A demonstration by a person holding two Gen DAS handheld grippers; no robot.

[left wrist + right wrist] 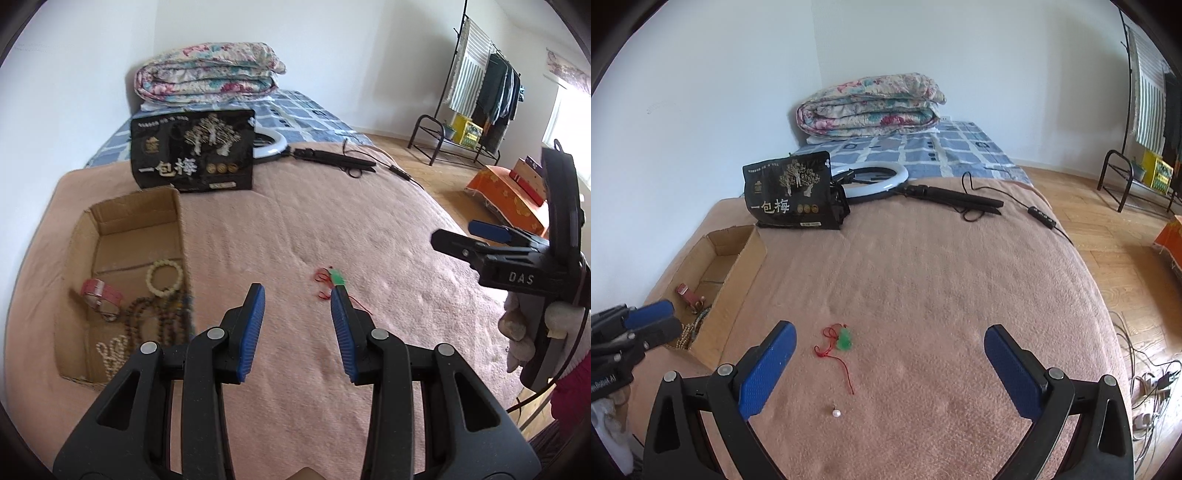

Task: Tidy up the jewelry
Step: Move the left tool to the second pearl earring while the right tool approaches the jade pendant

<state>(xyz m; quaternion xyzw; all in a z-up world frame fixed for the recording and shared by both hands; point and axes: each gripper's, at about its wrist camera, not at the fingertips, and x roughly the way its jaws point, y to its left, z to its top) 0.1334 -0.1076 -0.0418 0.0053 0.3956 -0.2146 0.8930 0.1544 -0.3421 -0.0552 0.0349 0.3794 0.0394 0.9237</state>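
A green pendant on a red cord (844, 339) lies on the pink blanket, also in the left wrist view (337, 277), just beyond my left gripper's right fingertip. A small pearl bead (836, 413) lies nearer, between the right gripper's fingers. A cardboard box (173, 210) at the left holds a cream bead bracelet (165, 277), a red watch (100, 293) and dark bead strands (155, 317). My left gripper (297, 293) is open and empty above the blanket. My right gripper (889, 338) is wide open and empty; it also shows at the right of the left wrist view (461, 232).
A black snack bag (792, 192) stands behind the box (738, 258). A ring light with folded stand (886, 181) and a cable lie farther back. A folded floral quilt (868, 107) sits at the bed's head. A clothes rack (480, 85) stands on the floor at right.
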